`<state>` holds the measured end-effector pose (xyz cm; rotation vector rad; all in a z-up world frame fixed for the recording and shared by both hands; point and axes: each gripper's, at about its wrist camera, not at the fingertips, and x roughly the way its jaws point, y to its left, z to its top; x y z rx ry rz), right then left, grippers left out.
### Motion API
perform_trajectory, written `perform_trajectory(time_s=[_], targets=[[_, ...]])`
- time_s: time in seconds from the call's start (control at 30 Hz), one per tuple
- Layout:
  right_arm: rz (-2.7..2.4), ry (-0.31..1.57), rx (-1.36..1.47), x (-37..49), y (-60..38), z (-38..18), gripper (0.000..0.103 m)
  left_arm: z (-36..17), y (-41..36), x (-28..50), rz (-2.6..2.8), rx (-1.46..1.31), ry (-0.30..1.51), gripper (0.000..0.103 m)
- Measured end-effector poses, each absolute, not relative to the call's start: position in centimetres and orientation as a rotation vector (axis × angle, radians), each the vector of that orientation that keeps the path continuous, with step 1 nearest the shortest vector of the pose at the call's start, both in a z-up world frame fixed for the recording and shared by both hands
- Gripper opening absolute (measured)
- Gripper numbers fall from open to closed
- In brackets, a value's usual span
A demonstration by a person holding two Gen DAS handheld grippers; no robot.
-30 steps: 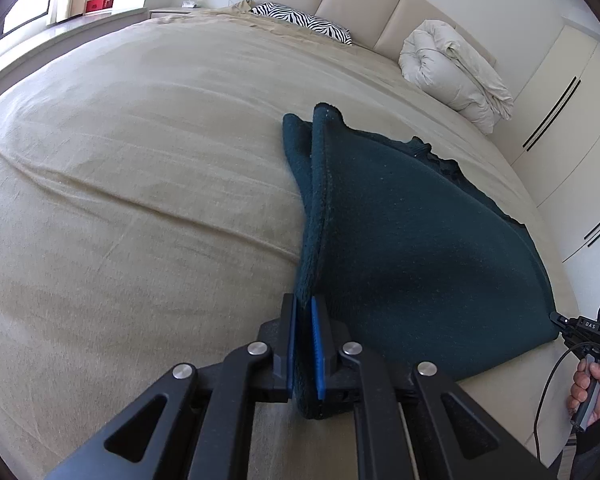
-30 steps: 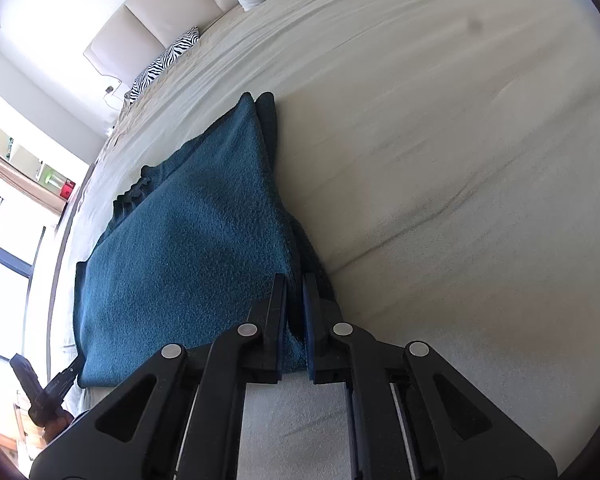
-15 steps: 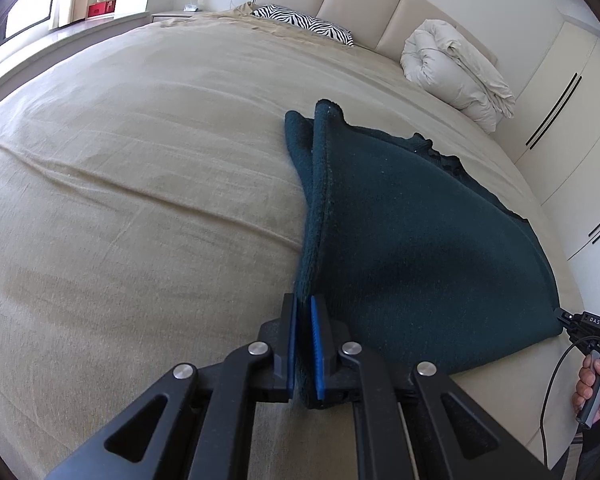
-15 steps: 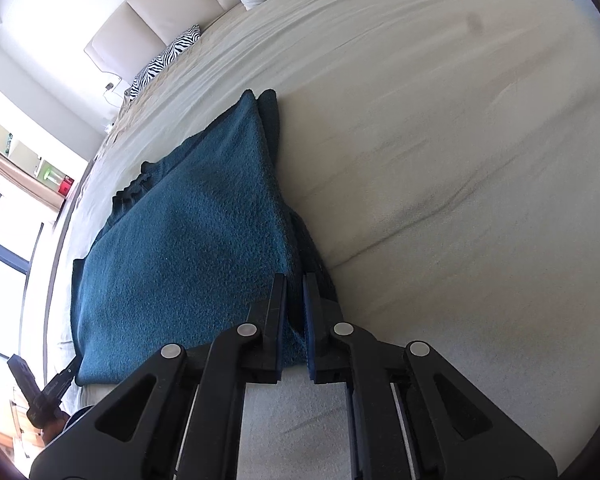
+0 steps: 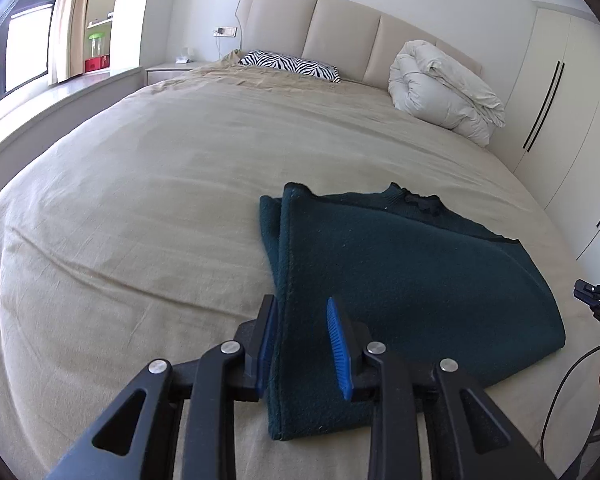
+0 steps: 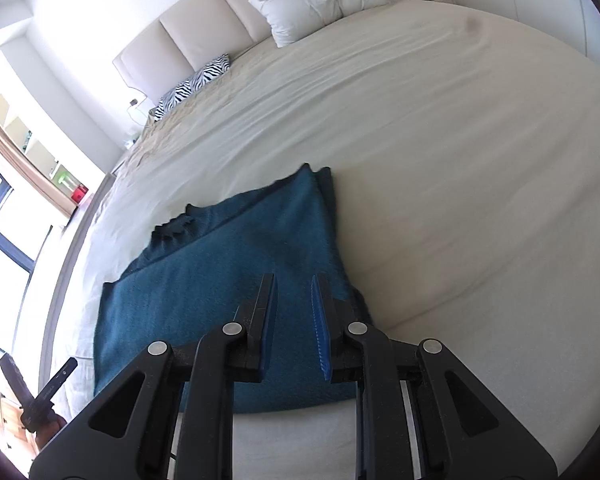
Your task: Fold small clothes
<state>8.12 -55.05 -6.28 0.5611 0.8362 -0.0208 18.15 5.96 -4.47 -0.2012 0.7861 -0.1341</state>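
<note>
Both grippers have let go of the dark teal garment (image 5: 412, 280) and lifted off it: the left gripper (image 5: 302, 340) jaws are opening to a moderate gap, the right gripper (image 6: 294, 320) jaws to a narrower one, nothing pinched. Folded flat, the garment lies on the beige bed (image 5: 140, 184) beneath them.

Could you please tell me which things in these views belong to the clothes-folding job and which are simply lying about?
Part of the job:
- dark teal garment, folded flat on the bed
- left gripper, jaws opening above it
- right gripper, jaws opening above it

Lying about:
- zebra-print pillow
- bundled white duvet
</note>
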Motion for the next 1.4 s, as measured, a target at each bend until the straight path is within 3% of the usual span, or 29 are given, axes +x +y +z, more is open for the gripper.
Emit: perform_trajectory(time_s=[0.23,0.47,0.57,0.8,1.1,1.23,1.4], targets=[[0.222,0.896,0.674,18.1,-47.2,-7.5,0.017,-4.2,0.3,27.8,-0.210,-0.183,0.759,0.041],[0.360,1.023,0.785,26.2,-40.6,-12.8,0.017,-9.7,-0.8,33.7,-0.166,-0.158,0.888,0.042],[0.327,1.051,0.818,27.8,-41.0,-15.3,0.016,-11.1,1.2,33.2,-0.188,-0.259,0.876,0.035],[0.241,0.899,0.974,27.6,-47.6,-16.3,0.011,-11.6,2.2,31.9,-0.188,-0.273,0.871,0.025],[-0.148,0.749,0.975,23.3,-55.4,-13.8,0.015,-12.2,2.9,32.0,-0.213,-0.323,0.861,0.024],[-0.019,0.736,0.961,21.6,-50.9,-10.8,0.019,-12.2,3.0,31.9,-0.216,-0.328,0.861,0.024],[0.364,0.879,0.862,20.8,-38.3,-10.3,0.020,-10.6,2.5,30.7,-0.183,-0.289,0.884,0.026]])
